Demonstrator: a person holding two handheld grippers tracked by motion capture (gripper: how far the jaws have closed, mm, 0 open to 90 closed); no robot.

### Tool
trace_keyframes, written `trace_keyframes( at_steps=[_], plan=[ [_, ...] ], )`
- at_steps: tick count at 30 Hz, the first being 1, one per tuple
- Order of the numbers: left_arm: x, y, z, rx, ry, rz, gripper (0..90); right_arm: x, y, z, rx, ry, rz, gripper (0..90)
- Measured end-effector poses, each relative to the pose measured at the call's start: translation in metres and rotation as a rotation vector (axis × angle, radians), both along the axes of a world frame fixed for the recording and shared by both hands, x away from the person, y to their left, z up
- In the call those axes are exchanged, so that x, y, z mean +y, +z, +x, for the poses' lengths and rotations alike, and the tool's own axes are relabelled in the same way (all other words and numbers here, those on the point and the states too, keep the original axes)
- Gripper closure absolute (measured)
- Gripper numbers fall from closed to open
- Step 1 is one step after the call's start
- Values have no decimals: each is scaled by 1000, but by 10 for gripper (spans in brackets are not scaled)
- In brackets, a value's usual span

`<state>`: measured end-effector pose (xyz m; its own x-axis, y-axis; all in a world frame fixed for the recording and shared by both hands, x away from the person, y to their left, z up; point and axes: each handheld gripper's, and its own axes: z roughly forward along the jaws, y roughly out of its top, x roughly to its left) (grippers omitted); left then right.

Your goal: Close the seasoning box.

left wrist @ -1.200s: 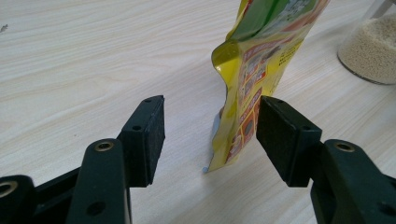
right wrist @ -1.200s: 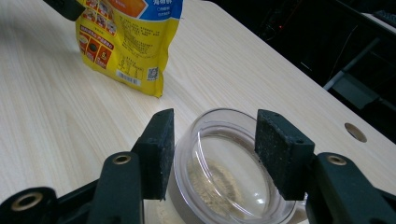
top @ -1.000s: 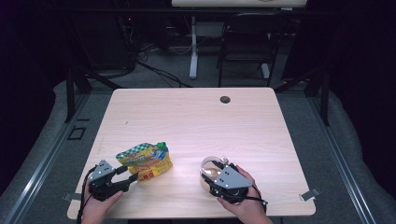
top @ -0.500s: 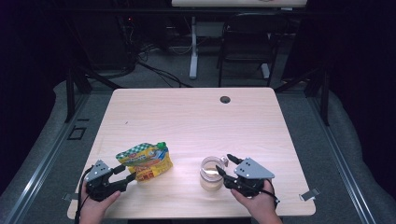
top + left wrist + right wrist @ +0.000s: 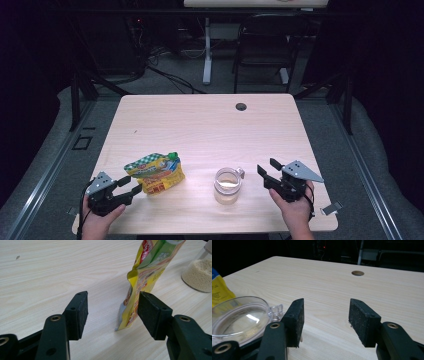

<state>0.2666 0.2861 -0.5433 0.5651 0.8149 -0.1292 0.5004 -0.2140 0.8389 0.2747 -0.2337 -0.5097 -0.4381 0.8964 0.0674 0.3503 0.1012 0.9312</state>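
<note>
A yellow and green snack pouch [image 5: 155,172] stands near the table's front left; its bottom corner [image 5: 130,315] sits just inside my left gripper's right jaw. My left gripper [image 5: 129,186] [image 5: 112,312] is open, and I see no pad pressing the pouch. A clear lidded jar [image 5: 228,185] with pale grains [image 5: 198,275] stands at front centre. My right gripper [image 5: 267,167] [image 5: 325,320] is open to the right of the jar, with bare table between its jaws. The jar's clear lid [image 5: 235,318] lies left of those jaws.
The light wooden table [image 5: 210,125] has a round cable hole [image 5: 241,106] at its far edge [image 5: 357,273]. A small dark speck [image 5: 134,132] marks the left side. A chair and desk legs stand beyond the table in the dark.
My right gripper has let go of the jar and drawn back to the right, opening. My left gripper has slid back toward the front left edge, still open at the pouch's corner.
</note>
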Motion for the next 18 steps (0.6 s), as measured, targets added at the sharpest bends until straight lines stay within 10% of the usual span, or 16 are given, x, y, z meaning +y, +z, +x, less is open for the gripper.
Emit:
trace_keyframes(
  at_steps=[18],
  plan=[
    [13,3,-2,2,27,-11,421,-1,-14,7,46,-22,-2,457]
  ],
)
